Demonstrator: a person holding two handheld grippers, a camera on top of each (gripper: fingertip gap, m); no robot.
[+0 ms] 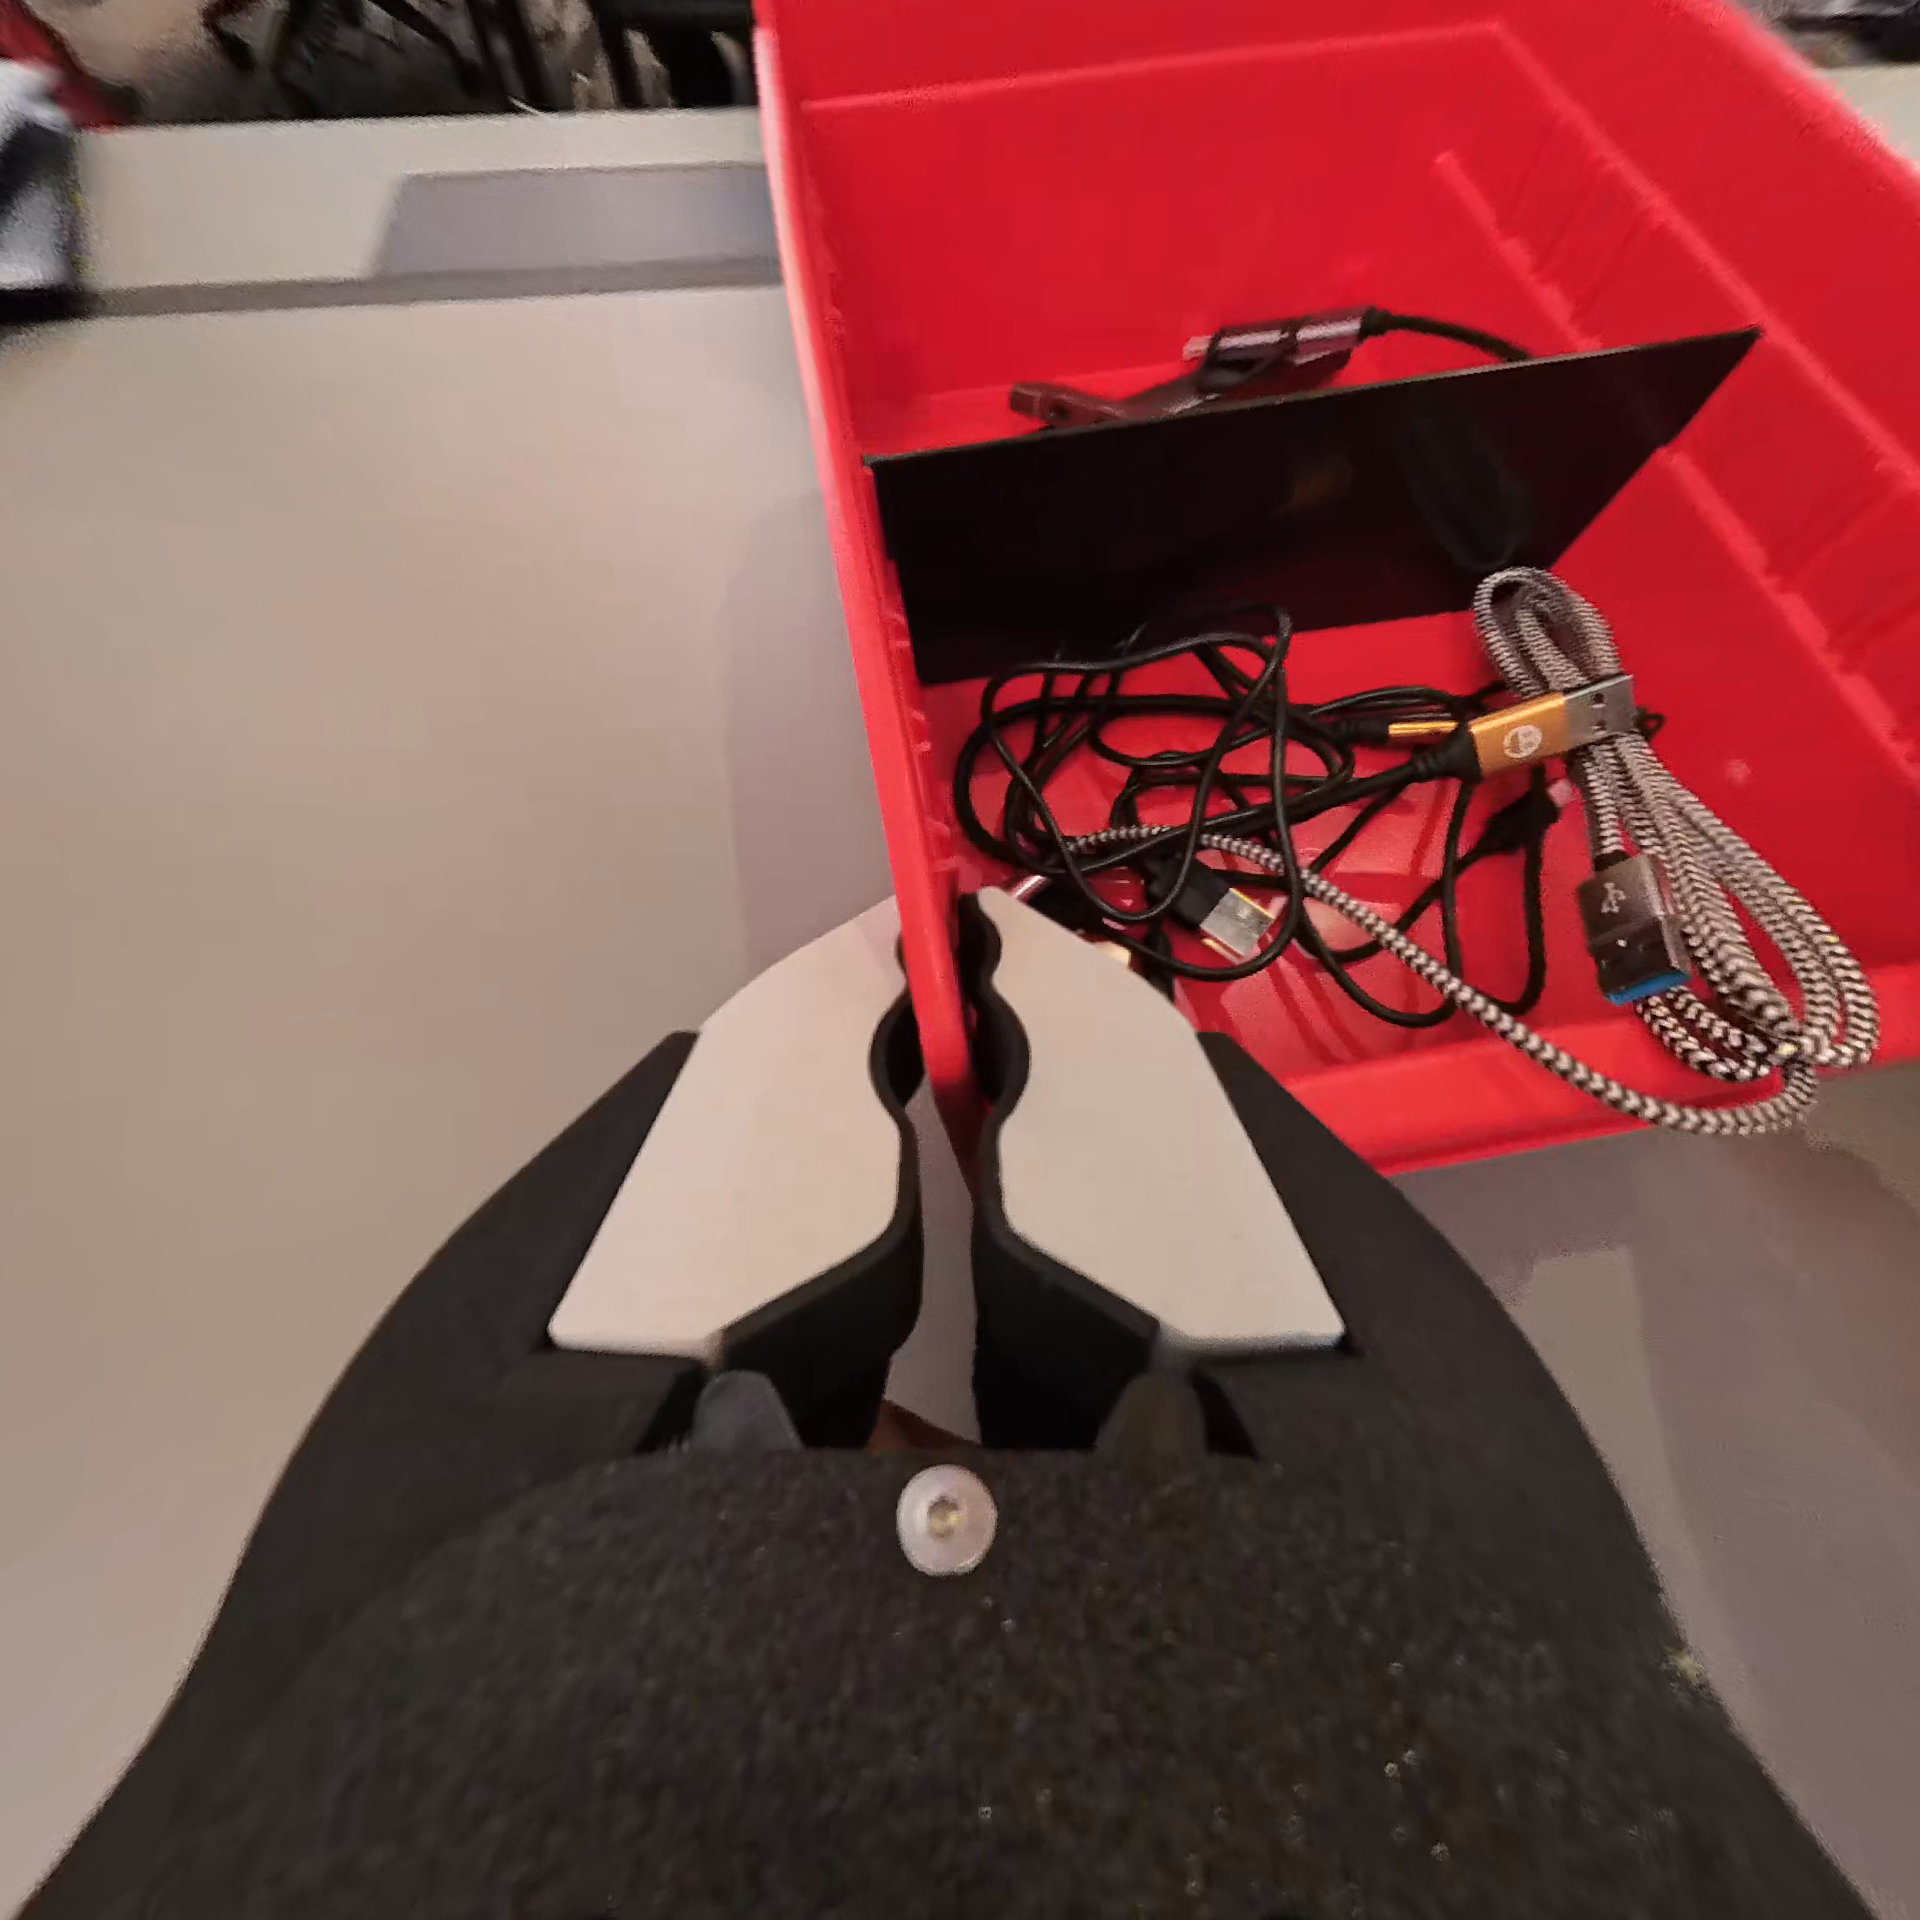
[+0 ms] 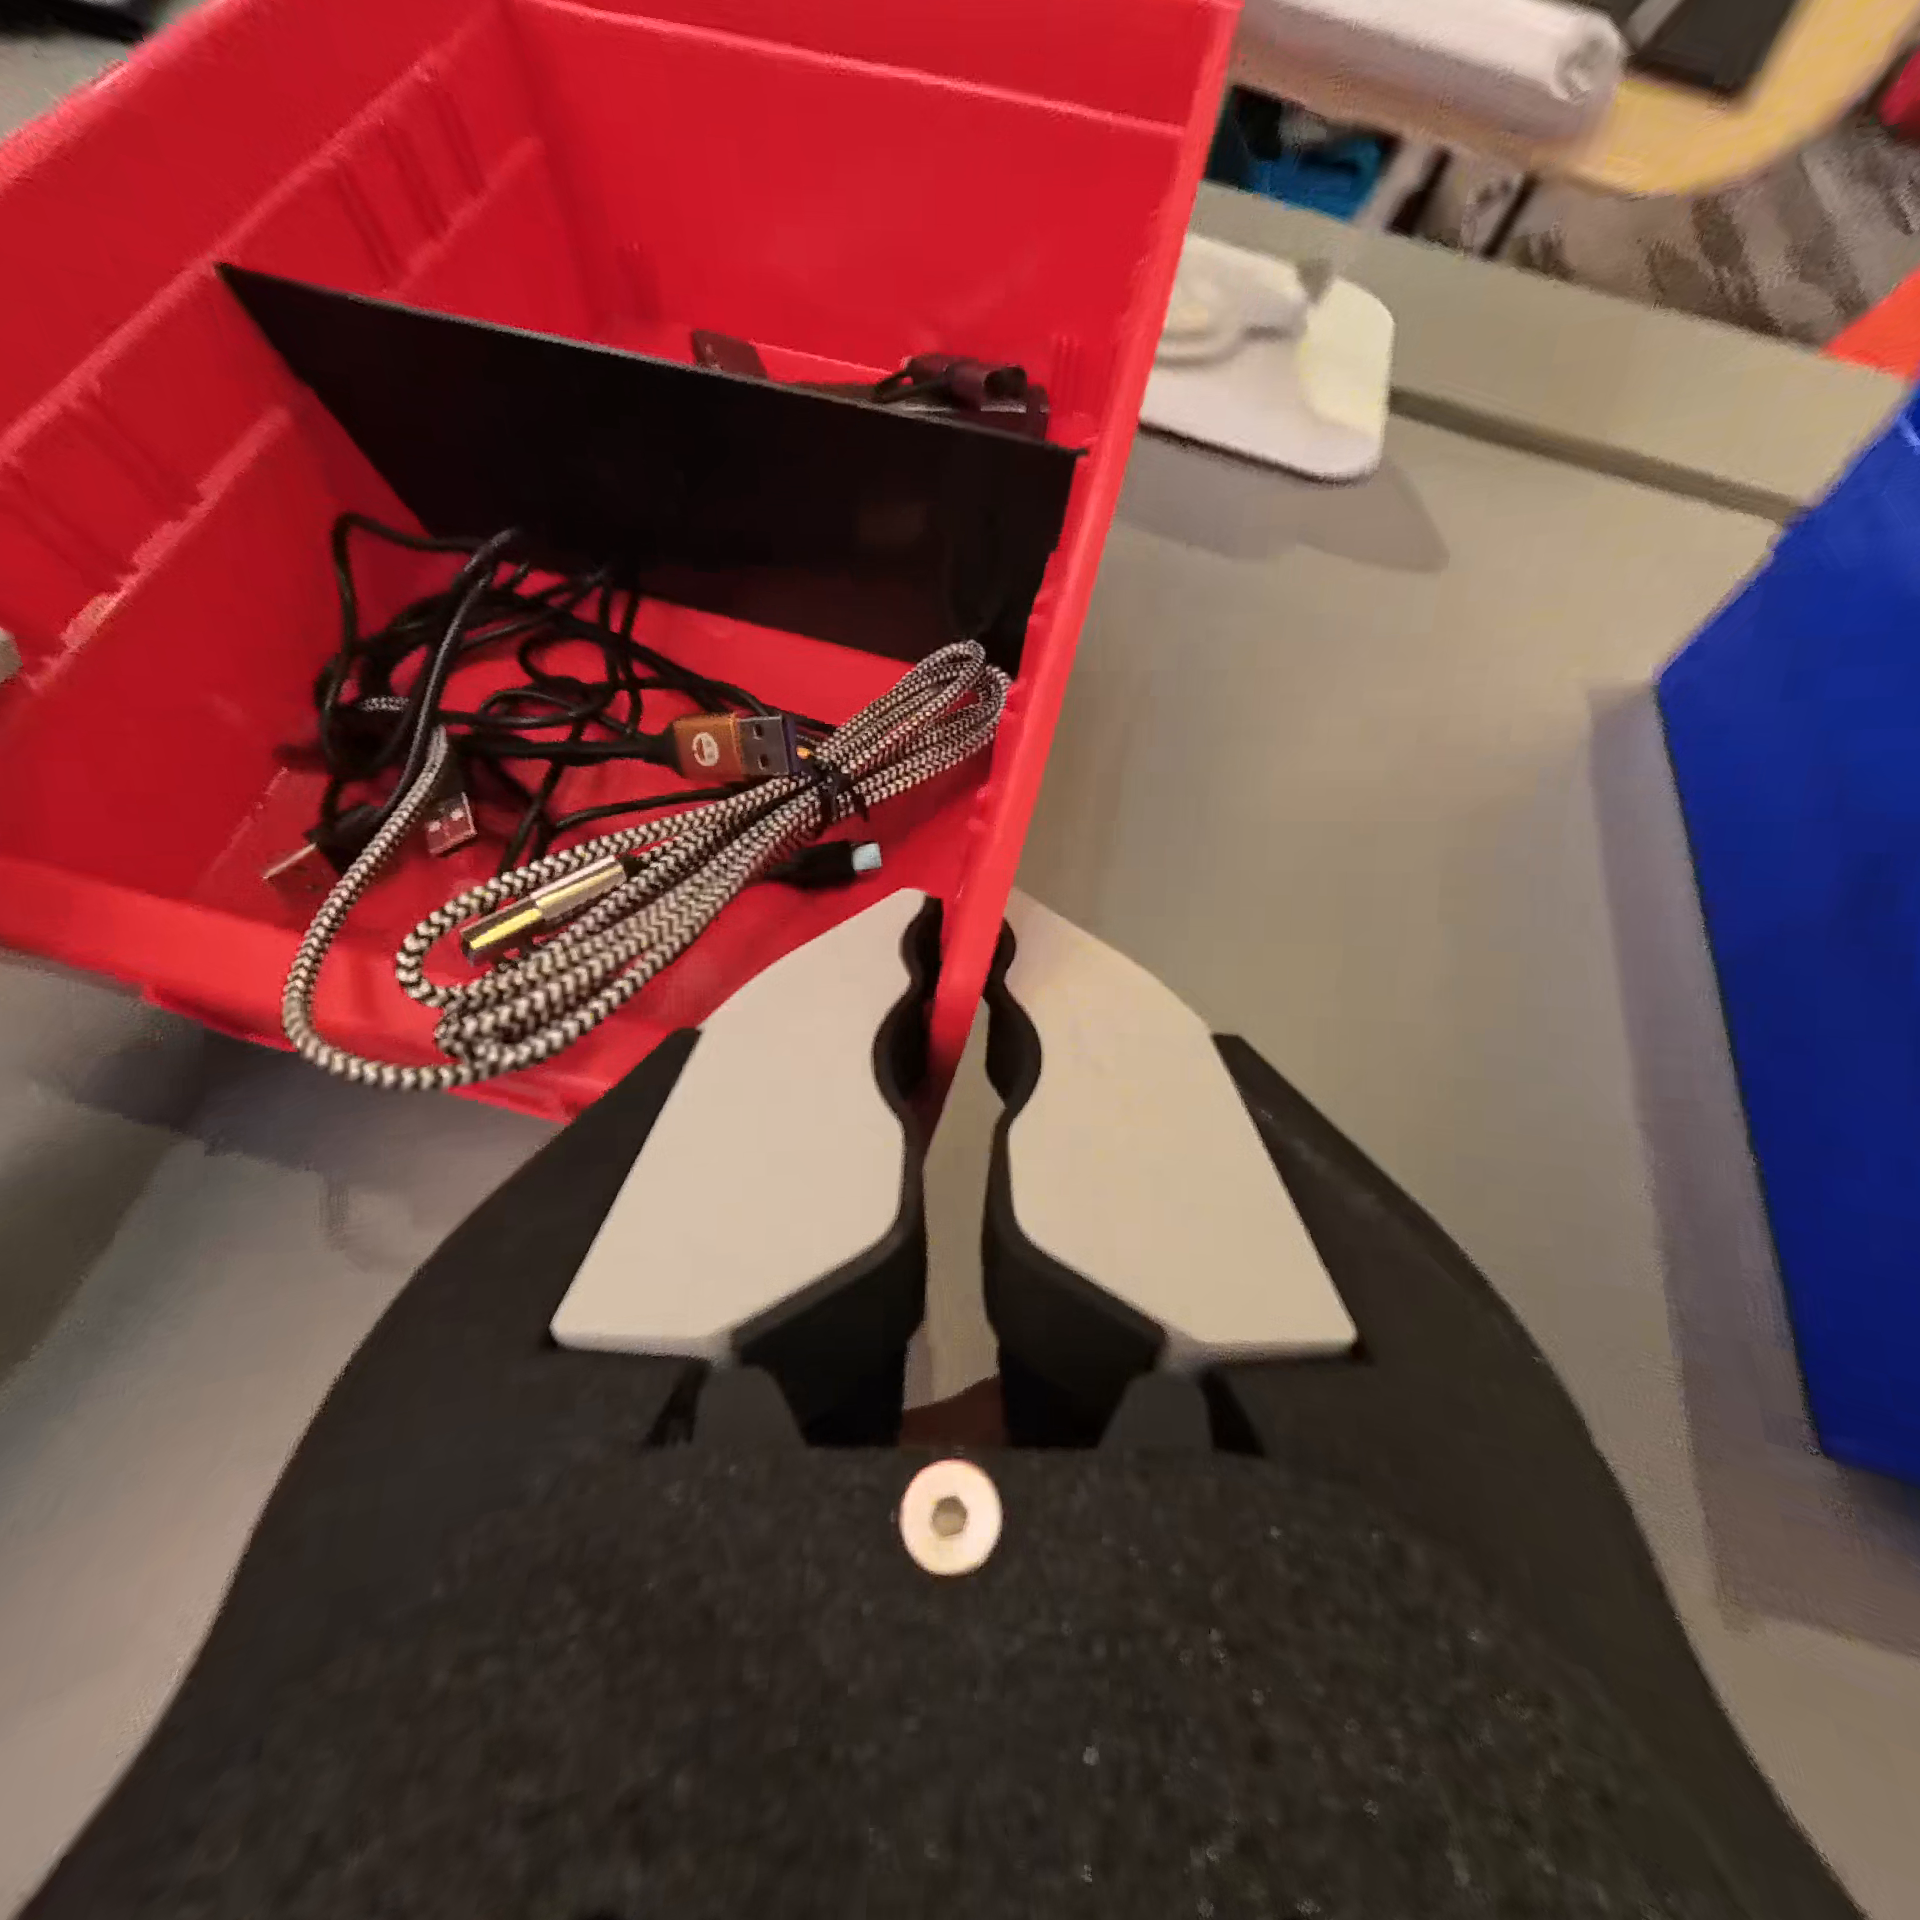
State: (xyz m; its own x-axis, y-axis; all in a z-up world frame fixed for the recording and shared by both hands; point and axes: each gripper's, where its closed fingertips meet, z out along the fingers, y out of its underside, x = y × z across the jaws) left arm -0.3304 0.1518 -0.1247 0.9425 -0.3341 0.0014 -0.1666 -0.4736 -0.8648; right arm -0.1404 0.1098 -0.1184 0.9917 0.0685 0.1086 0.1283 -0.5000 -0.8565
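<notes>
A red plastic bin (image 1: 1195,239) stands on a grey table, split by a black divider (image 1: 1299,488). My left gripper (image 1: 940,961) is shut on the bin's left side wall (image 1: 935,987), one finger outside and one inside. My right gripper (image 2: 961,966) is shut on the bin's right side wall (image 2: 987,935) in the same way. The near compartment holds a tangle of thin black cables (image 1: 1143,769), an orange-shelled plug (image 1: 1538,732) and a bundled black-and-white braided cable (image 2: 665,894) that droops over the front lip. The far compartment holds dark cable ends (image 1: 1247,358).
A blue bin (image 2: 1808,935) stands close on the right of the red bin. A white pad with pale objects (image 2: 1268,384) lies behind on the table. A raised grey ledge (image 1: 582,223) runs at the back left. Grey table (image 1: 364,779) stretches to the left. Tip to tip, the grippers are about 20 centimeters apart.
</notes>
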